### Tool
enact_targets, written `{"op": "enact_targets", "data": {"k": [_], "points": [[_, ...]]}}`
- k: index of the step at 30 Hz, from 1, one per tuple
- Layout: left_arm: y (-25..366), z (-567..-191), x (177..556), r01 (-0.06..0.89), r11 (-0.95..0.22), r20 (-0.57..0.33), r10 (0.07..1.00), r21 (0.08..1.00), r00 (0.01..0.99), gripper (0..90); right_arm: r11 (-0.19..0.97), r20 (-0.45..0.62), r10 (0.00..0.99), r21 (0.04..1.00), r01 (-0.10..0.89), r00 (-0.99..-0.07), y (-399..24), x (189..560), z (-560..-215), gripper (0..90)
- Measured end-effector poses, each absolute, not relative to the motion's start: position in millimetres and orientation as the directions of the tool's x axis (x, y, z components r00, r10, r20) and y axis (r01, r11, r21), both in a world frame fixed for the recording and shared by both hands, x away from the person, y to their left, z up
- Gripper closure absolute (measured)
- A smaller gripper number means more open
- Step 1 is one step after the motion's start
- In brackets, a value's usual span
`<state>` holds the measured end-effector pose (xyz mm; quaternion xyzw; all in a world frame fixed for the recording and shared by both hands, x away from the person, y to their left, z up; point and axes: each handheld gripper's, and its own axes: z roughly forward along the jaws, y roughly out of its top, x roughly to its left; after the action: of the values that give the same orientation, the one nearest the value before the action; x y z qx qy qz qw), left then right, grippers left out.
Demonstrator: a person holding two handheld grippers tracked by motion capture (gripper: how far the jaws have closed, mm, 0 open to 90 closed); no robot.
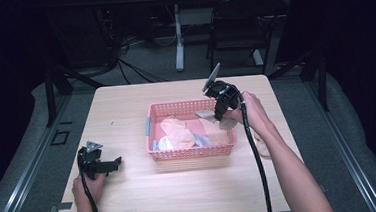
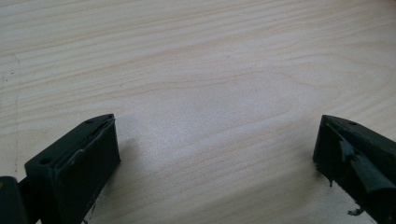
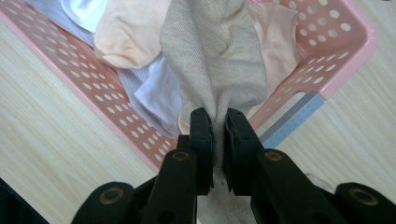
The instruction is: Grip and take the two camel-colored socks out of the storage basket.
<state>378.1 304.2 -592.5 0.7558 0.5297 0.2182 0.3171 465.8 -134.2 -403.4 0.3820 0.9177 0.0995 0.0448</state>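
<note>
While the left gripper (image 1: 114,164) rests wide open near-left, the right gripper (image 3: 219,122) pinches a beige sock (image 3: 212,51) above the pink basket (image 3: 74,74).

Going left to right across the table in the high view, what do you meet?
Left gripper, open on the bare table → pink basket of clothes → right gripper, shut on a beige sock above the basket's right end.
</note>
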Motion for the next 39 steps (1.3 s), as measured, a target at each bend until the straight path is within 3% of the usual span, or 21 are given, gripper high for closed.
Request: {"op": "enact_targets", "data": {"k": [17,39], "points": [[304,-592,378,0.663,-0.239,-0.005,0.939,0.709,0.344,0.1,0.67,-0.016,0.726,0.243,0.701,-0.688,-149,461,-370,83.1],[304,-592,378,0.663,-0.236,-0.008,0.94,0.711,0.342,0.1,0.577,-0.034,0.804,0.283,0.766,-0.593,-228,451,-345,83.1]]}}
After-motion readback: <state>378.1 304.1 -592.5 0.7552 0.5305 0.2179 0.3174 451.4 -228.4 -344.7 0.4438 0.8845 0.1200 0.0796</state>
